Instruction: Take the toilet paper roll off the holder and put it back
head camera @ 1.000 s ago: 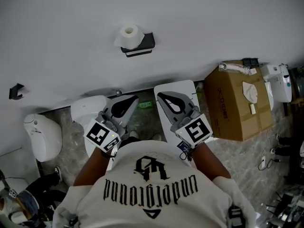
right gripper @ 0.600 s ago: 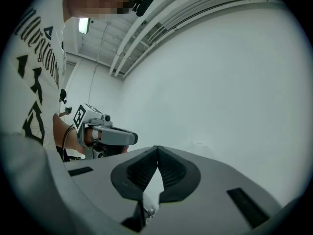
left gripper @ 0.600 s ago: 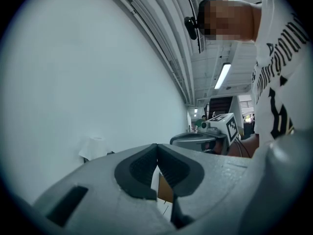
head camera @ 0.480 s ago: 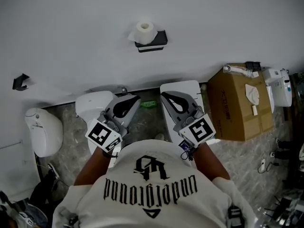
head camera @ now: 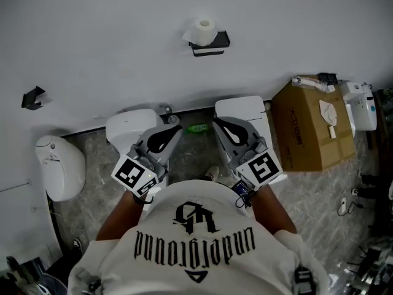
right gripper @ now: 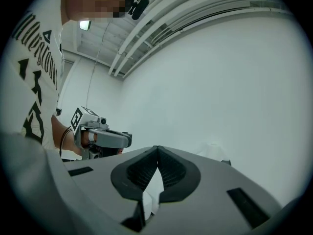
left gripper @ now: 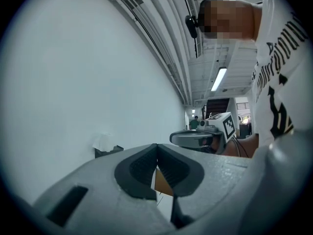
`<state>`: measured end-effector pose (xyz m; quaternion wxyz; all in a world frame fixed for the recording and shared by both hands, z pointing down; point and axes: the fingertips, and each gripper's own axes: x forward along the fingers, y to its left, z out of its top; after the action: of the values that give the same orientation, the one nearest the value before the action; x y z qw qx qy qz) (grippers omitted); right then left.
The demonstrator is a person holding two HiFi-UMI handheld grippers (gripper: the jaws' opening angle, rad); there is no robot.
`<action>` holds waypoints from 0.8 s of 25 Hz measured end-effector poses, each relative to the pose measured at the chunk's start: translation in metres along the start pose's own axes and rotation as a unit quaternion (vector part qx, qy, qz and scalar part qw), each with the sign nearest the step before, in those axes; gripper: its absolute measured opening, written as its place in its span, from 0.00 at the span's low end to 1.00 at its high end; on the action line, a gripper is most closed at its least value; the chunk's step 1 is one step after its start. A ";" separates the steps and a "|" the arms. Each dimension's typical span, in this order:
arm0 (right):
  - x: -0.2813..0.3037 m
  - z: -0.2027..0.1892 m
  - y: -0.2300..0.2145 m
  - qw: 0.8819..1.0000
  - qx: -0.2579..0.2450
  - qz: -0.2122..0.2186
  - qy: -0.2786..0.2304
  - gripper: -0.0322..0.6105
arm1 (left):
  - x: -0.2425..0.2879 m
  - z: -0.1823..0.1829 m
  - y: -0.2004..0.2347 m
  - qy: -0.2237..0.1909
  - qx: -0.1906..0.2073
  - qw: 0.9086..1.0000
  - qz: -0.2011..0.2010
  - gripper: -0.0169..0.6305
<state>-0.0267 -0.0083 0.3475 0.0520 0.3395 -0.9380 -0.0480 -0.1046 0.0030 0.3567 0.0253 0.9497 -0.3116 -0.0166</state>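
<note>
A white toilet paper roll [head camera: 204, 29] sits on a black wall holder [head camera: 212, 43] high on the white wall. The roll [left gripper: 102, 142] shows small and far in the left gripper view, and the roll [right gripper: 214, 150] peeks over the jaw in the right gripper view. My left gripper [head camera: 172, 130] and right gripper [head camera: 218, 125] are held close to my chest, well below the holder. Both are shut with tips touching and nothing between them. The left gripper [left gripper: 157, 146] and right gripper [right gripper: 157, 148] point toward the wall.
A white toilet [head camera: 130, 128] stands under the left gripper and a white box-like unit [head camera: 242, 110] under the right. A cardboard box [head camera: 312, 131] stands at the right, a white urinal-like fixture [head camera: 60, 166] at the left. A small black bracket [head camera: 34, 97] hangs on the wall.
The view has shifted: the roll and holder have drifted right and up in the head view, and the floor fixtures slid right. Both grippers stay shut near my chest.
</note>
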 end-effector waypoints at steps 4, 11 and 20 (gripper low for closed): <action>-0.003 0.003 0.035 1.000 -0.002 -0.013 0.002 0.07 | -0.036 -0.003 -0.004 -0.001 -0.003 1.000 -0.003 0.05; -0.011 0.005 0.090 0.999 -0.004 -0.035 0.009 0.07 | -0.085 -0.012 -0.020 -0.005 -0.011 1.000 -0.024 0.05; -0.028 0.012 0.136 0.999 -0.003 -0.037 0.023 0.07 | -0.111 -0.007 -0.043 -0.014 -0.007 0.999 -0.040 0.05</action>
<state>-0.0929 0.1142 0.3512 0.0724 0.3749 -0.9231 -0.0448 -0.1678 0.1036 0.3625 0.0265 0.9610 -0.2732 -0.0329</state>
